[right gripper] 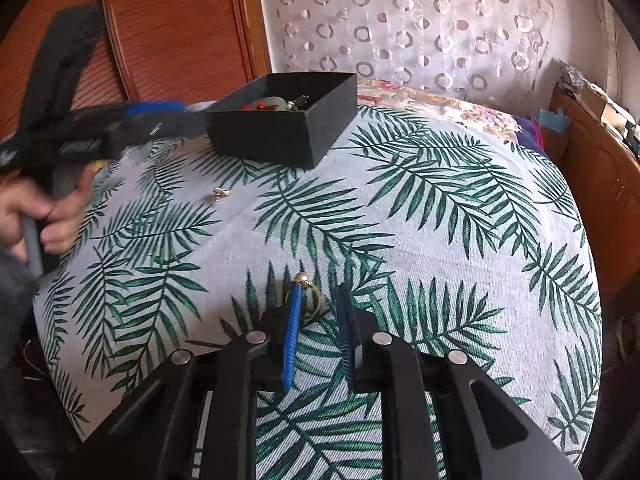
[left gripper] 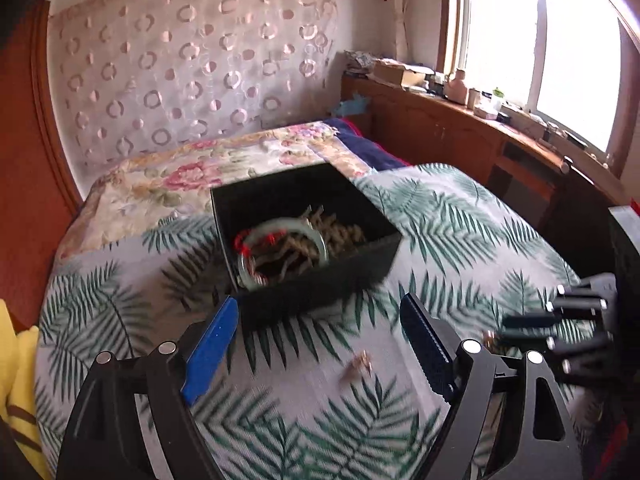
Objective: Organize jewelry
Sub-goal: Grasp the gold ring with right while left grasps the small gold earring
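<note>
Right gripper [right gripper: 316, 308]: jaws part open around a gold ring [right gripper: 310, 294] lying on the near leaf-print cloth [right gripper: 440, 220], not yet pinched.
Left gripper [left gripper: 316, 332]: jaws wide, empty, just short of the black box [left gripper: 372, 256].
Loose piece: small gold charm [right gripper: 221, 194] between grippers, near the box.
Risk: the thin ring may tip or skid off as the jaws close; the left tool could nudge the box.
</note>
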`<state>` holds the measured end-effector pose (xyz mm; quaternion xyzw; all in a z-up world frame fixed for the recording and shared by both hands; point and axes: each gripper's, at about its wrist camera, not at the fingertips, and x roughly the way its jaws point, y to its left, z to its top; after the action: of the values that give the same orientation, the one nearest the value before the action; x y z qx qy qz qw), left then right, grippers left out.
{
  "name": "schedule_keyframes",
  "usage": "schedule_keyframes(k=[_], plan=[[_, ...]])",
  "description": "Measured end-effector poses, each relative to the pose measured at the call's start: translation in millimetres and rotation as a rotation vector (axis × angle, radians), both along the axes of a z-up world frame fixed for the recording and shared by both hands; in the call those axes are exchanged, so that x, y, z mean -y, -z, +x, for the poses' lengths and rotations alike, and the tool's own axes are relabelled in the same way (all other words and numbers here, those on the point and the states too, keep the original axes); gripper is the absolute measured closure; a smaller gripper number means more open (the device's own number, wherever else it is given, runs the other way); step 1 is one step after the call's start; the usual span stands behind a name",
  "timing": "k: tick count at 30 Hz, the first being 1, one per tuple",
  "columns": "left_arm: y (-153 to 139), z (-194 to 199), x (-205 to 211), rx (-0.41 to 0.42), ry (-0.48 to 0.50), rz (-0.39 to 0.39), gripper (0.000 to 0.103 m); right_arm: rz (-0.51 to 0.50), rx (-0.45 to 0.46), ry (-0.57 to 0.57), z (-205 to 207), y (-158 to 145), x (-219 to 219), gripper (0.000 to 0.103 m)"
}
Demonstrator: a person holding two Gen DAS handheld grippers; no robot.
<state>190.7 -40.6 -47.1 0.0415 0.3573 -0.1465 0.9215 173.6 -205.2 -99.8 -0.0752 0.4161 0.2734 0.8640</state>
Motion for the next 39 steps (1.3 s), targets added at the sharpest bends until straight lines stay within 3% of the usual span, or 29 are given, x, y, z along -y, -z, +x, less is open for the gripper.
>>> schedule_keyframes(k=[4,7,10,15,19,26,33,36,39], plan=[[10.4,-7.7,-0.2,-0.02,0.01,0.009,0.023,-0.026,-0.002,-0.004,4.7,2.5,-4.9,0.086],[20.4,-8.6,0.5,-0.044,0.014,0.018,0.023,-0.059,0.009,-0.009,5.4,2.9,-8.0,0.097],[31.7,-10.1,2.6,-0.068,0.024,0.028,0.027,-0.092,0.026,-0.033,3.5,2.6,-12.2,0.1],[42.4,-9.1,10.4,-0.1,0.048,0.029,0.05,-0.087,0.056,-0.025,3.2,-2.4,-9.3,0.103],[46.1,-3.8,18.0,-0.114,0.066,0.039,0.06,-0.075,0.06,-0.022,3.7,-5.3,-6.8,0.103],[48.8,1.6,25.7,-0.13,0.088,0.051,0.09,-0.028,0.057,-0.046,-1.0,-9.6,-5.5,0.102],[48.6,-1.7,24.8,-0.13,0.1,0.04,0.09,-0.025,0.037,-0.063,-5.9,-6.3,-15.3,0.1],[46.9,-3.3,19.4,-0.127,0.09,0.02,0.09,-0.026,0.029,-0.065,-7.5,-4.6,-17.7,0.085],[46.2,-6.0,16.3,-0.124,0.084,0.008,0.09,-0.032,0.025,-0.064,-7.8,-2.6,-19.2,0.082]])
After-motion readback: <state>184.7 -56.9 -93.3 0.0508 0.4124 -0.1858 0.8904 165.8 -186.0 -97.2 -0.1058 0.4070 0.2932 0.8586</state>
